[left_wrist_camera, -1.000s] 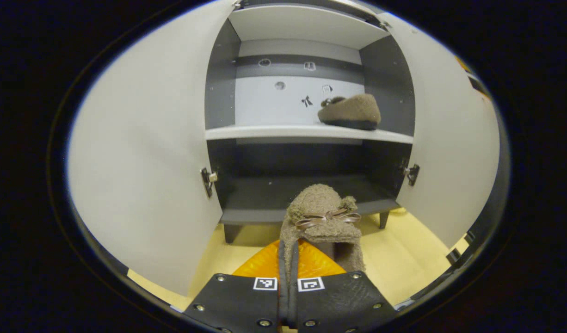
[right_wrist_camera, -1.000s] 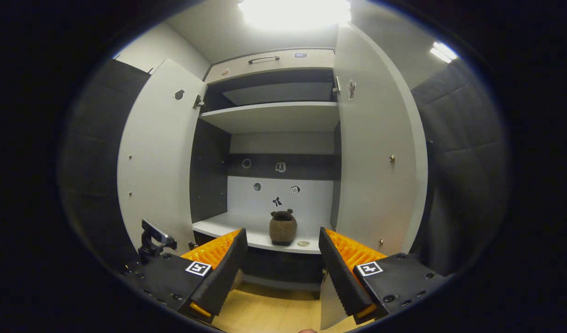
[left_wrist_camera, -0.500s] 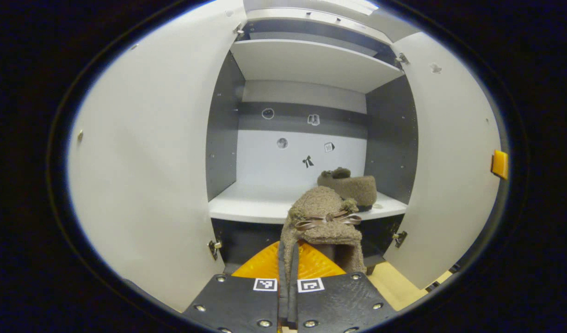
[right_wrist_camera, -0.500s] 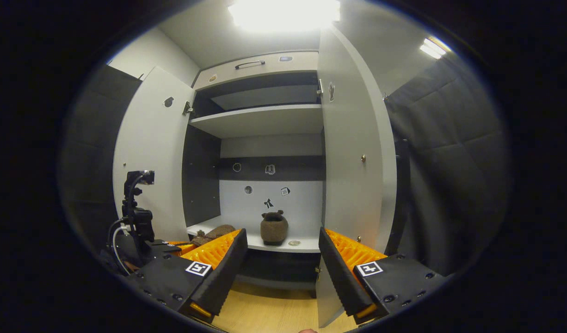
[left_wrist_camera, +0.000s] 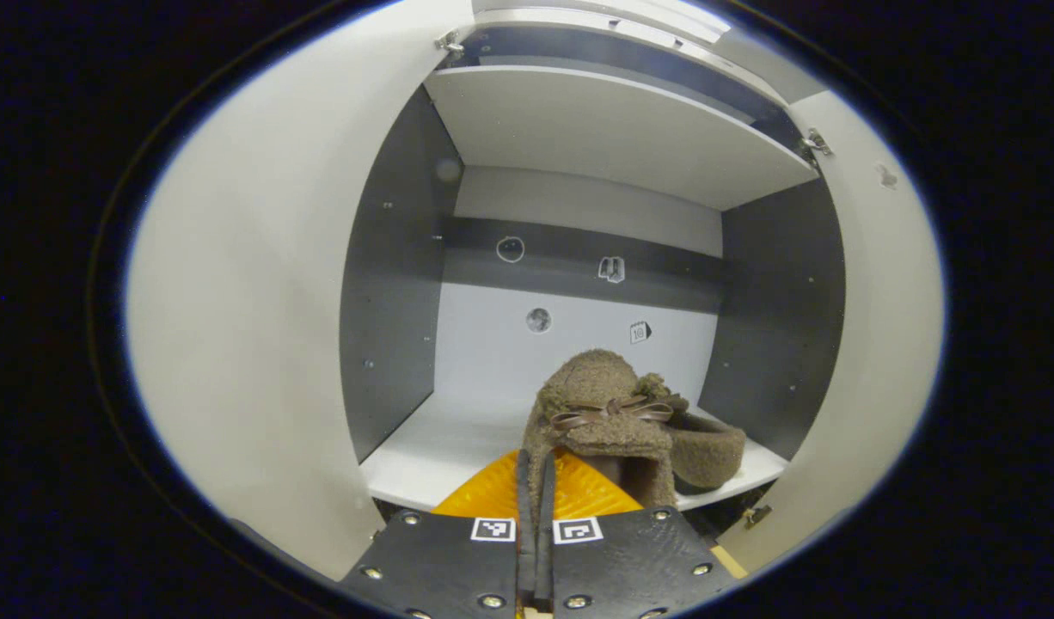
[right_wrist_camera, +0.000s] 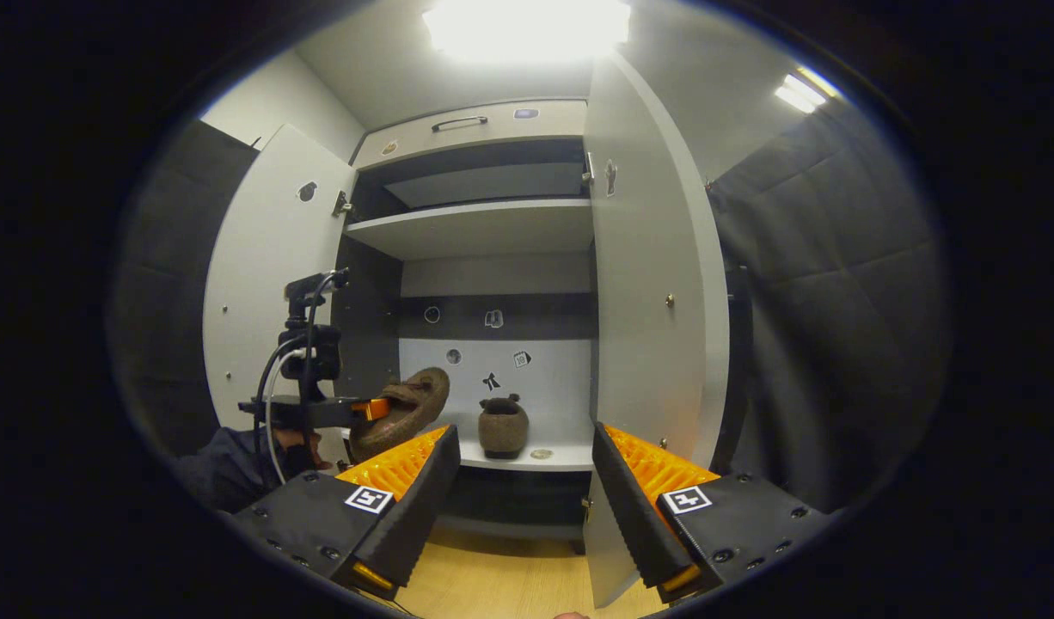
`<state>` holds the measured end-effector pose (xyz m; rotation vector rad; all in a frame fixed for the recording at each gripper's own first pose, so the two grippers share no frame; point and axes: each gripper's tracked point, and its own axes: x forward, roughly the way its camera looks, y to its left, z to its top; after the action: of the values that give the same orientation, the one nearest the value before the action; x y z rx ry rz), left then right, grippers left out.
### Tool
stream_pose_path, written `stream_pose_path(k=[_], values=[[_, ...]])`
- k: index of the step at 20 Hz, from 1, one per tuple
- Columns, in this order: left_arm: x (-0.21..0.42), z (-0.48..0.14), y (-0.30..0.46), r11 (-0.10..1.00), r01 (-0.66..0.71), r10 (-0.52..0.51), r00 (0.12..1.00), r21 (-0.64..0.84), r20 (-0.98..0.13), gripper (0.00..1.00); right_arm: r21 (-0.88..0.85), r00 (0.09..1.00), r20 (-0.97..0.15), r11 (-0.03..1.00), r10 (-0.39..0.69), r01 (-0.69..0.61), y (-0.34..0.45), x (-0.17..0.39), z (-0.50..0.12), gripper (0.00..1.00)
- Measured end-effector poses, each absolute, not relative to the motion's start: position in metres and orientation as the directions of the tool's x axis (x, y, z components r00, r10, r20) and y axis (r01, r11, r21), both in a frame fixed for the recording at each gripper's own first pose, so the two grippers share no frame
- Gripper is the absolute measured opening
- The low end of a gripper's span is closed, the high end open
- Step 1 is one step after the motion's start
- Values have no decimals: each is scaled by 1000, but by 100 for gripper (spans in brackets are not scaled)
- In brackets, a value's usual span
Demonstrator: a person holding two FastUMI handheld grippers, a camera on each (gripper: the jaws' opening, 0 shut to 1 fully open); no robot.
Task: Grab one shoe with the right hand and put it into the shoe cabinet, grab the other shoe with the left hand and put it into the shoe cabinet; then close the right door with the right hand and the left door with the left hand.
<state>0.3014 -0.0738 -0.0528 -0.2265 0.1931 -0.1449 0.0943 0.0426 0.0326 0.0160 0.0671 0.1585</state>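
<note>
A fuzzy brown slipper with a bow (left_wrist_camera: 600,413) hangs heel-first in my left gripper (left_wrist_camera: 534,464), which is shut on its heel edge. It is raised in front of the white middle shelf (left_wrist_camera: 441,451) of the open shoe cabinet. The other brown slipper (left_wrist_camera: 712,451) rests on that shelf at the right, partly hidden behind the held one. In the right gripper view, my right gripper (right_wrist_camera: 523,507) stands open with nothing in it, back from the cabinet. There the shelved slipper (right_wrist_camera: 503,427) is straight ahead, and the left gripper (right_wrist_camera: 368,408) holds its slipper (right_wrist_camera: 405,411) at the shelf's left.
Both cabinet doors stand open: the left door (right_wrist_camera: 260,275) and the right door (right_wrist_camera: 647,327), which has a small knob. A dark lower compartment lies under the shelf. Pale wood floor (right_wrist_camera: 510,585) spreads below. A person's sleeve (right_wrist_camera: 226,456) is behind the left gripper.
My left gripper has risen and moved forward with the slipper, from floor level up to the middle shelf. The right gripper has drifted slightly and stays open.
</note>
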Motion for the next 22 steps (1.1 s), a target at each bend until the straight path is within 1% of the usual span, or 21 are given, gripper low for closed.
stream_pose_path(k=[1, 4, 7, 12, 15, 16, 17, 19, 20, 21, 22], values=[[316, -50, -75, 963, 115, -159, 972, -242, -173, 1, 24, 985, -71, 988, 155, -154, 43, 94, 31, 97], [353, -52, -81, 961, 107, -156, 971, -254, -184, 1, 28, 986, -87, 989, 145, -143, 44, 95, 26, 98], [386, -64, -86, 971, 103, -148, 967, -215, -206, 1, 19, 987, -99, 992, 130, -129, 43, 95, 22, 97], [409, -100, -86, 984, 85, -128, 947, -155, -294, 1, 29, 986, -120, 993, 116, -113, 42, 94, 15, 97], [412, -92, -93, 983, 121, -156, 951, -142, -268, 2, 30, 985, -127, 993, 118, -115, 41, 93, 11, 97], [411, -90, -92, 983, 122, -154, 952, -134, -263, 10, 34, 985, -126, 992, 121, -118, 41, 92, 12, 98], [410, -85, -93, 982, 129, -160, 956, -138, -245, 12, 36, 984, -124, 992, 125, -122, 41, 91, 12, 97], [395, -62, -92, 980, 135, -163, 967, -146, -197, 67, 36, 984, -117, 991, 134, -130, 38, 90, 15, 98], [386, -54, -85, 983, 123, -147, 973, -139, -178, 94, 36, 984, -111, 990, 139, -135, 37, 88, 17, 98], [376, -45, -82, 984, 118, -138, 977, -131, -159, 92, 36, 984, -103, 989, 143, -140, 34, 86, 20, 98], [362, -34, -79, 985, 114, -132, 981, -127, -143, 92, 36, 984, -96, 989, 148, -145, 32, 83, 23, 97]])
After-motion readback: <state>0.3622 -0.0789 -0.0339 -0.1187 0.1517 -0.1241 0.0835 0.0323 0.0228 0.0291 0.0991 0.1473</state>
